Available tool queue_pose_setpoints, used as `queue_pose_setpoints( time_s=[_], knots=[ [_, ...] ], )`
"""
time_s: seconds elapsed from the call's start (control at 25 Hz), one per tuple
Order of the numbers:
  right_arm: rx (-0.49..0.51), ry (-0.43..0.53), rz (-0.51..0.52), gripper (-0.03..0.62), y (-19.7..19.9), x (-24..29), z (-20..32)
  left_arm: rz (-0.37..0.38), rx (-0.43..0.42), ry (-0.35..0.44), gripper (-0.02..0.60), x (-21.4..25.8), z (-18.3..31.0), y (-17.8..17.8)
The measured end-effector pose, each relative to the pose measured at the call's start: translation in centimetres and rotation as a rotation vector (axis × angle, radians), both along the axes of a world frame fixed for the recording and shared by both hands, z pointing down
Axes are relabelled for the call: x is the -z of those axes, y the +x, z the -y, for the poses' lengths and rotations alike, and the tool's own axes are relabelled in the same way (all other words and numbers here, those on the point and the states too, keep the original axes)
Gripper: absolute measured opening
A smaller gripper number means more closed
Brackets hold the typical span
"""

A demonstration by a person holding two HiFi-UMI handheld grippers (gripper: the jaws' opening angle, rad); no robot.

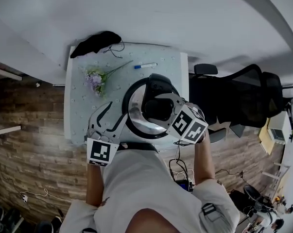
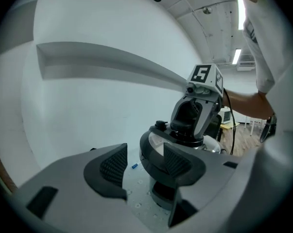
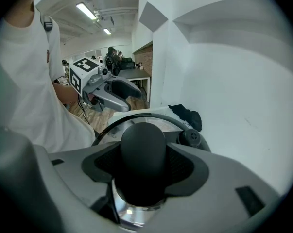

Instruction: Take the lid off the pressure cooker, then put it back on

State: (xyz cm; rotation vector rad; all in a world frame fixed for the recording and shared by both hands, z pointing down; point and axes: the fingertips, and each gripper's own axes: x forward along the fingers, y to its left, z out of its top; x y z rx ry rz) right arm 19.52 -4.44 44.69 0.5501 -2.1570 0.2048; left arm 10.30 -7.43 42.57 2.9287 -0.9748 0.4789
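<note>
The pressure cooker's steel lid (image 1: 135,114) has a dark rim and a black knob (image 3: 142,152) on top. My right gripper (image 1: 159,105) comes down on it from the right and is shut on that knob, whose sides are pressed by both pads. In the left gripper view the lid (image 2: 153,147) sits tilted above the cooker's body (image 2: 161,197), with the right gripper (image 2: 187,130) on top. My left gripper (image 1: 112,118) hovers just left of the lid, open with nothing between its pads (image 2: 113,163). A small black valve (image 3: 190,137) stands beside the knob.
On the white table (image 1: 77,108) lie a bunch of flowers (image 1: 95,79), a blue pen (image 1: 145,66) and a black cloth (image 1: 95,42) at the far edge. A black office chair (image 1: 243,93) stands right of the table. A white wall lies beyond.
</note>
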Motion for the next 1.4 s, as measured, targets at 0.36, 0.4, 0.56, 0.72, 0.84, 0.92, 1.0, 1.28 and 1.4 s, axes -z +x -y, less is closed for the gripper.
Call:
queue_pose_setpoints(
  time_s=[0.36,0.4,0.56,0.72,0.84,0.92,1.0,1.28,1.4],
  knots=[
    [0.068,0.021,0.000,0.281,-4.3,0.4,0.3,-0.004,0.129,0.014,0.229,0.0,-0.7,-5.8],
    [0.065,0.021,-0.002,0.281,-4.8,0.5,0.4,-0.005,0.131,0.016,0.229,0.0,-0.7,-6.3],
    [0.050,0.024,-0.009,0.281,-7.3,0.4,0.6,-0.007,0.127,0.018,0.229,0.1,-1.1,-9.0],
    [0.038,0.017,0.002,0.282,-10.2,0.3,0.5,-0.011,0.128,0.016,0.225,-0.1,-1.3,-12.3],
    [0.030,0.015,-0.010,0.281,-12.1,0.1,0.4,-0.012,0.126,0.012,0.225,-0.5,-1.5,-14.6],
    [0.029,0.010,-0.009,0.281,-13.4,0.0,0.3,-0.014,0.126,0.007,0.227,-0.6,-1.7,-15.8],
    [0.031,0.005,-0.009,0.282,-14.6,-0.2,0.3,-0.014,0.129,0.005,0.229,-0.8,-1.9,-17.0],
    [0.052,-0.002,-0.025,0.281,-18.4,-0.9,0.7,-0.017,0.158,0.003,0.228,-1.2,-2.0,-20.9],
    [0.070,-0.007,-0.019,0.281,-20.1,-1.3,1.1,-0.019,0.179,0.002,0.227,-1.4,-1.8,-22.5]
  ],
)
